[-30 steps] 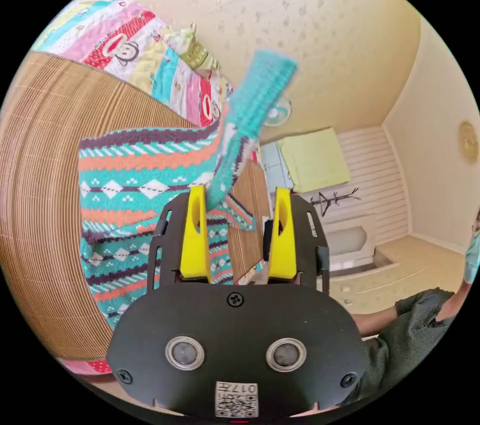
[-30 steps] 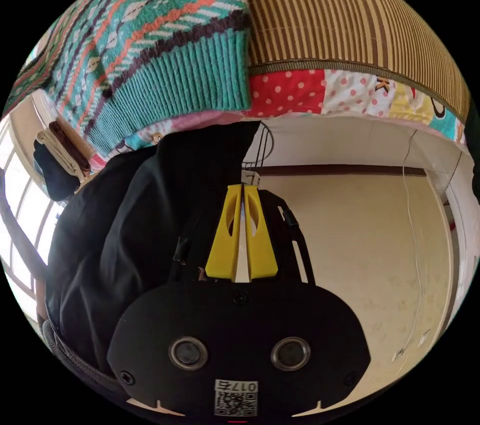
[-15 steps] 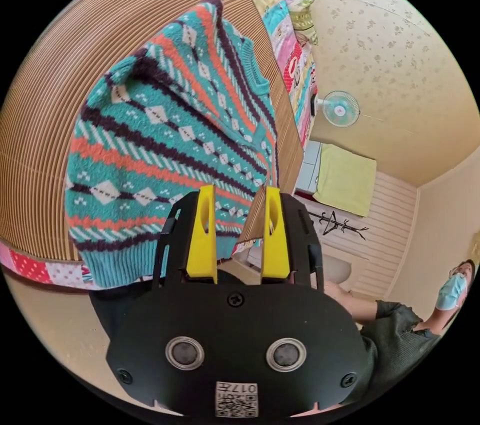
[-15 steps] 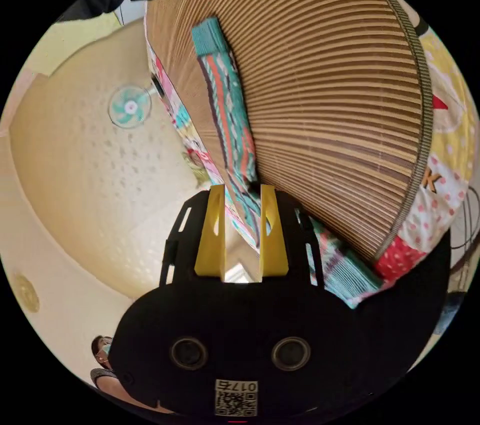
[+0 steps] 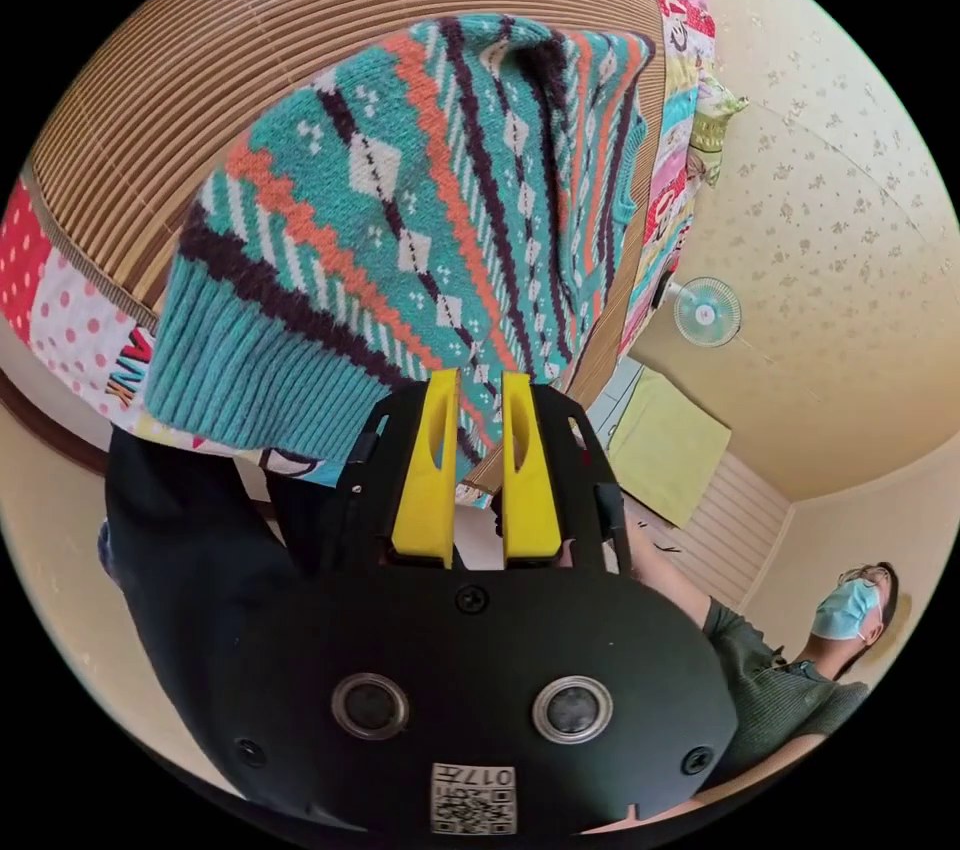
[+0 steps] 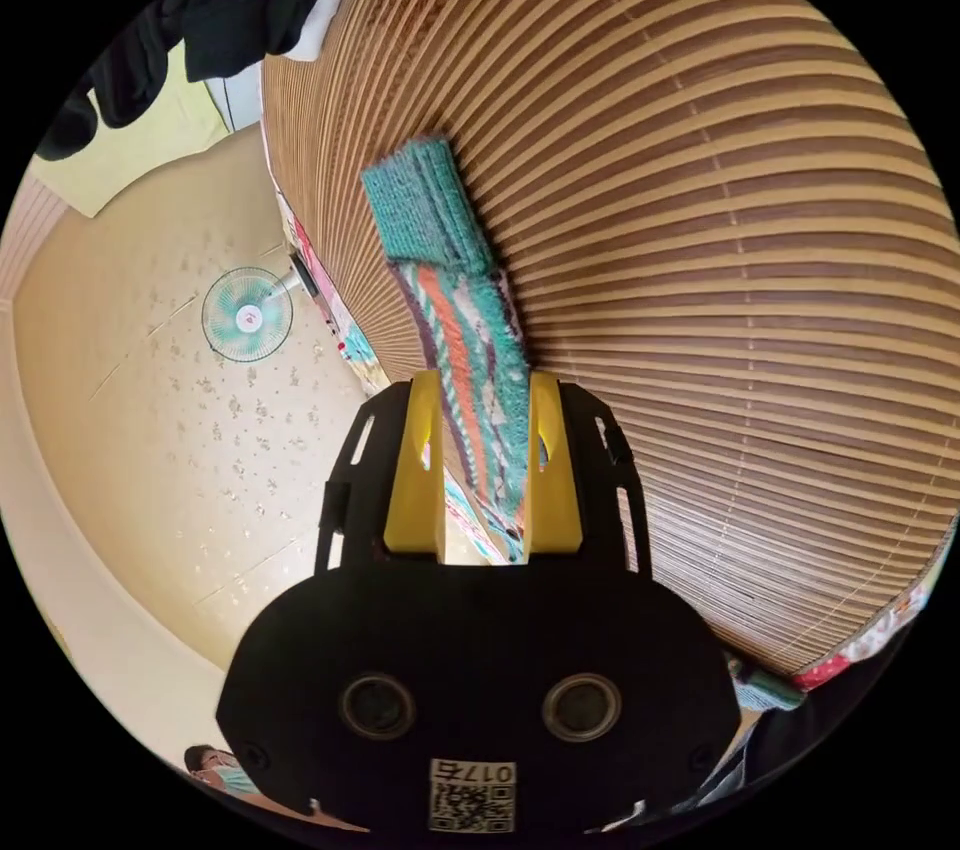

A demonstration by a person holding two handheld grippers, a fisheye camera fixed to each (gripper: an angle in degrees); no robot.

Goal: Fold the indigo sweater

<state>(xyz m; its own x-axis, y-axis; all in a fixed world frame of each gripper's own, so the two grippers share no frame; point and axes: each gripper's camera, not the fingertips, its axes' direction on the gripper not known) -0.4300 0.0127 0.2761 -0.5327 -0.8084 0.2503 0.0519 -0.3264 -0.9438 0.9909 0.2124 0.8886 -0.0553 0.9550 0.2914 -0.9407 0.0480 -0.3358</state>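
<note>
Your left gripper (image 5: 472, 380) has let the sleeve go — its fingers now stand narrowly apart, empty, near the sweater (image 5: 400, 220) on the mat (image 5: 250, 20). Your right gripper (image 6: 485, 385) has opened around the sleeve (image 6: 455, 310) — pinch it next.

In your left gripper view, a ribbed bamboo mat (image 5: 250, 40) covers the upper left of the frame, edged by a patchwork quilt (image 5: 672, 140). To the right, a cream wall with a faint speckled pattern (image 5: 830, 270) carries a teal fan (image 5: 706, 312). A yellow-green cloth (image 5: 668, 445) sits lower right. In your right gripper view, the mat spans the upper right and the fan sits at centre left.
</note>
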